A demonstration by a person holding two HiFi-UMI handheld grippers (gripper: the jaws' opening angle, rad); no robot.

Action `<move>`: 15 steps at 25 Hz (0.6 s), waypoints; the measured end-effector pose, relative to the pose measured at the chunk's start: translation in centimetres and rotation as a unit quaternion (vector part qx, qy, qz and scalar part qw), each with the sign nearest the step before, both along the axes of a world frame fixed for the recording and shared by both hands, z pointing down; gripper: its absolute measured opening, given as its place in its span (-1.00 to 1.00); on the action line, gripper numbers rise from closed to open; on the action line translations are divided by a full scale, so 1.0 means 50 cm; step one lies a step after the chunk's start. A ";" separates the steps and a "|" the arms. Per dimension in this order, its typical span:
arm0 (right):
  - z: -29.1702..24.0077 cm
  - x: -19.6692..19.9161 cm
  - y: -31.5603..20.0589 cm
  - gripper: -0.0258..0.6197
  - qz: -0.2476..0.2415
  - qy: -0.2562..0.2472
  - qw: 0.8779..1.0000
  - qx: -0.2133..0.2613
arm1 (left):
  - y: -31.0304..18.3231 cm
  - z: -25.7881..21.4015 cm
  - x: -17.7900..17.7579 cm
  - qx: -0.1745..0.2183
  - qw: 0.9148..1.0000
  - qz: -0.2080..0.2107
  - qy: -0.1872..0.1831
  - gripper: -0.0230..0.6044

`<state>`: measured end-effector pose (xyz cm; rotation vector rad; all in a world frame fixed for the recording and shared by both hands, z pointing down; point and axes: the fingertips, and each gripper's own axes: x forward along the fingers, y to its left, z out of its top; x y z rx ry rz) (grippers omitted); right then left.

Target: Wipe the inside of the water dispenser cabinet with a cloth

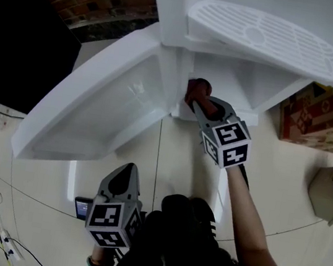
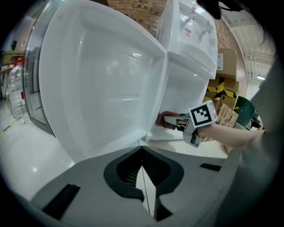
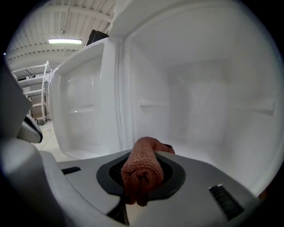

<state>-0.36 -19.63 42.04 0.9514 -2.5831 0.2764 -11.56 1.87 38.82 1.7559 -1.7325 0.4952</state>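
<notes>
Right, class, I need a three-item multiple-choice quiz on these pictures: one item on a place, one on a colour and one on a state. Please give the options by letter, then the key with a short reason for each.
1. Where is the cloth?
A. Lying on the floor
B. Draped over the drip tray
C. Held by the right gripper at the mouth of the cabinet

2. What colour is the cloth?
A. Reddish pink
B. Blue
C. Green

3. What state is the door of the cabinet in?
A. Shut
B. Swung wide open
C. Taken off and laid flat

Key:
1 C: the right gripper view shows the rolled cloth between its jaws, with the white interior of the cabinet just beyond.
2 A: the cloth looks reddish pink in both gripper views.
3 B: the door stands out to one side and its inner face is showing.
</notes>
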 end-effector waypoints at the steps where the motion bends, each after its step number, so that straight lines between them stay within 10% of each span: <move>1: -0.026 0.004 -0.013 -0.68 0.004 -0.006 1.000 0.013 | 0.000 0.002 0.000 -0.001 1.000 -0.001 0.001 -0.91; 9: -0.277 0.032 -0.134 -0.68 0.048 -0.085 0.985 0.139 | -0.009 0.009 -0.007 -0.003 1.000 -0.006 0.005 -0.91; 15: -0.253 0.009 -0.194 -0.68 0.058 -0.111 0.985 0.119 | -0.012 0.010 -0.024 -0.005 1.000 -0.015 0.008 -0.91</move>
